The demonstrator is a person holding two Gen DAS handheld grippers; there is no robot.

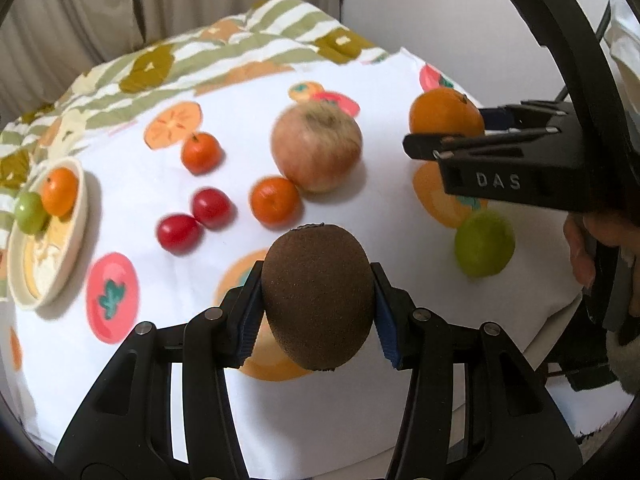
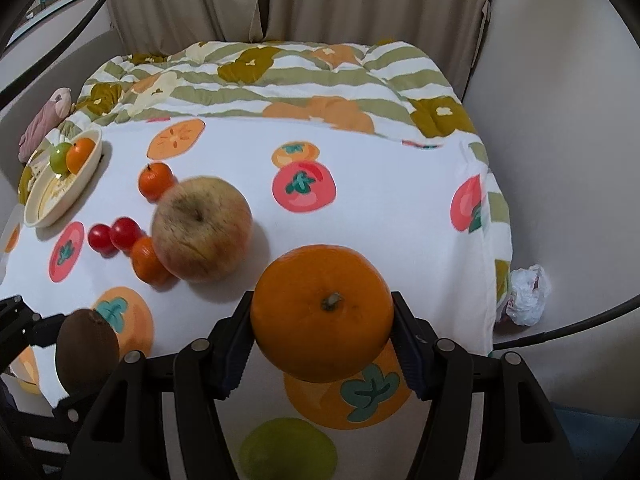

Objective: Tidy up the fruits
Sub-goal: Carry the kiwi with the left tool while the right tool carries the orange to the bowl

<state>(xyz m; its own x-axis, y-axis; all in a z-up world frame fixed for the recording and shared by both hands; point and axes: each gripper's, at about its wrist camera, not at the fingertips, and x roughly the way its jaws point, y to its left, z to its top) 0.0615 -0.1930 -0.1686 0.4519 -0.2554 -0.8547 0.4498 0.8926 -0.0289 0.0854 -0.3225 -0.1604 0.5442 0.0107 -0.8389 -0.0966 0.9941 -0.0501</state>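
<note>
Left wrist view: my left hand-held gripper [image 1: 318, 304] pinches the kiwi [image 1: 318, 298], both blue pads pressed on its flanks, the fruit clear of the cloth. The bowl [image 1: 76, 236] stands far left, already holding a small orange and a green fruit. Between the kiwi and the bowl lie two red tomatoes [image 1: 194, 222], two small mandarins [image 1: 276, 200] and an apple [image 1: 317, 147]; a green fruit [image 1: 484, 244] lies at right. I judge the step in hand to be carrying a picked fruit to the bowl. The next move calls for a leftward carry over the loose fruit, then a release above the bowl's free part.

Right wrist view: my right hand-held gripper [image 2: 322, 320] pinches the large orange [image 2: 322, 312], stem up, lifted off the cloth. It needs the longer carry, past the apple.

The surface is a bed under a white fruit-print cloth [image 2: 380, 208], with a striped quilt [image 2: 280, 80] behind, curtains [image 2: 360, 0] beyond, and a crumpled bag [image 2: 526, 294] on the floor at right.
</note>
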